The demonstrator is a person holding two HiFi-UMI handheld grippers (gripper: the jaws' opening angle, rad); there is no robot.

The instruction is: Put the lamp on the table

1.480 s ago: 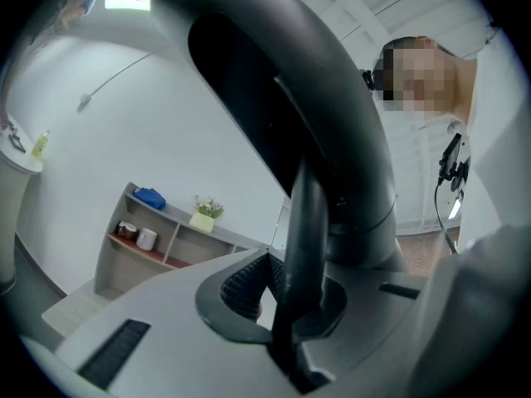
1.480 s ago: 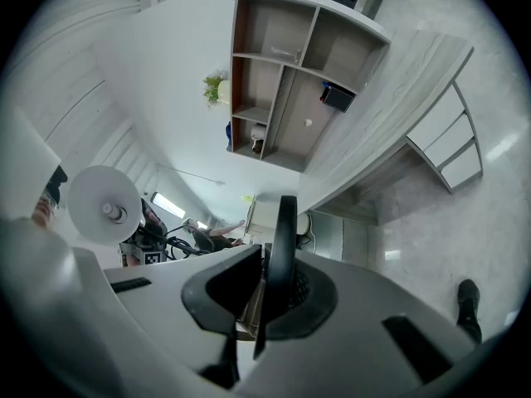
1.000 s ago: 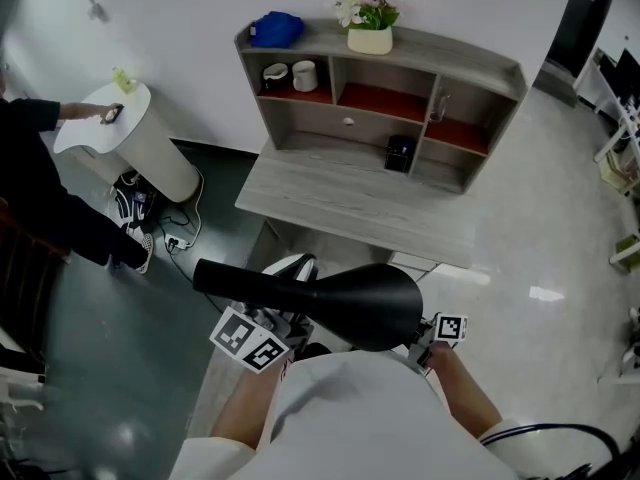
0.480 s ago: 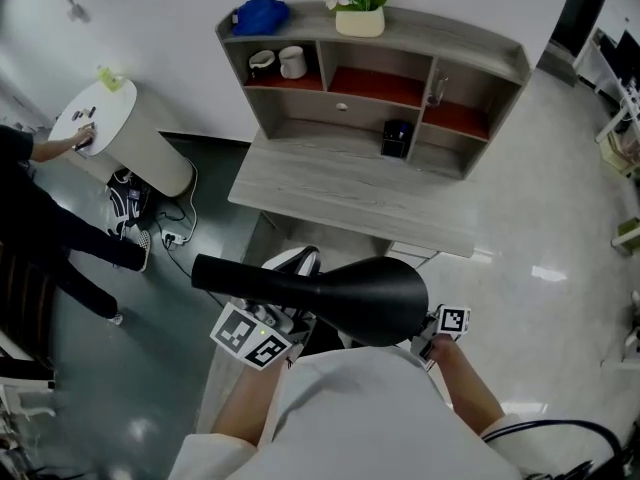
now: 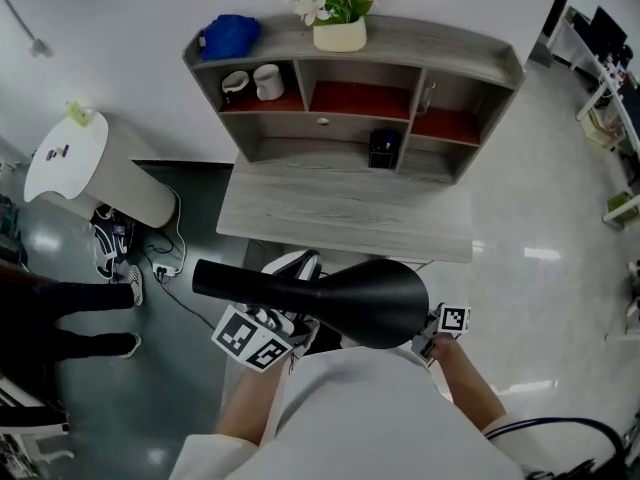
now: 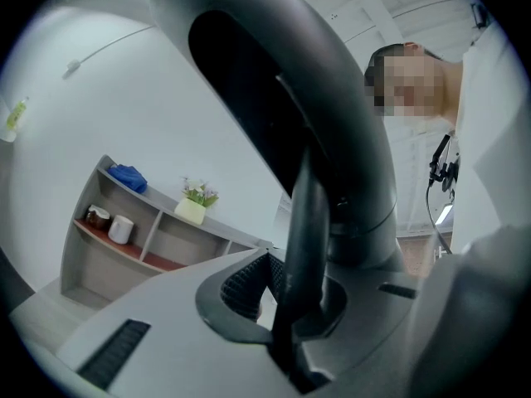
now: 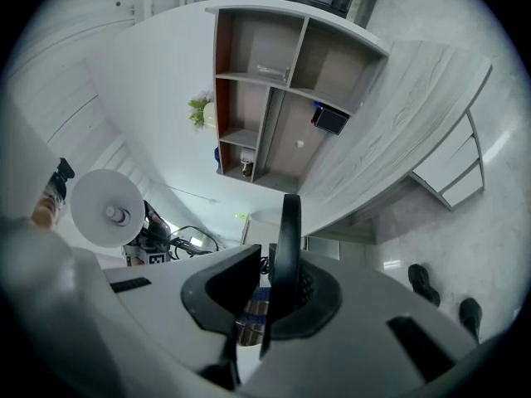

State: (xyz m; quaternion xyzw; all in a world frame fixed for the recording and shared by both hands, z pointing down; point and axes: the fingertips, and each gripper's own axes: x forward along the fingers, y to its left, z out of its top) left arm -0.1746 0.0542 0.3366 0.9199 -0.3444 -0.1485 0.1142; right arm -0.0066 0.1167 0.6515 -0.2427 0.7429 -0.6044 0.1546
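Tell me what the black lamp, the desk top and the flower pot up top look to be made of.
Lamp: likely painted metal or plastic; smooth matte black with a soft sheen.
Desk top: probably wood-look laminate; even grey grain, matte.
Flower pot: ceramic or plastic, cannot tell which; plain cream, smooth.

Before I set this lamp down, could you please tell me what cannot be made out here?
Lamp, lower part: head view, hidden under its own black shade and the person's torso.
Right gripper, jaws: head view, covered by the shade; only its marker cube shows.
Black object on the shelf: head view, too small to identify.
Bystander: head view, cut by the left edge; only legs show.
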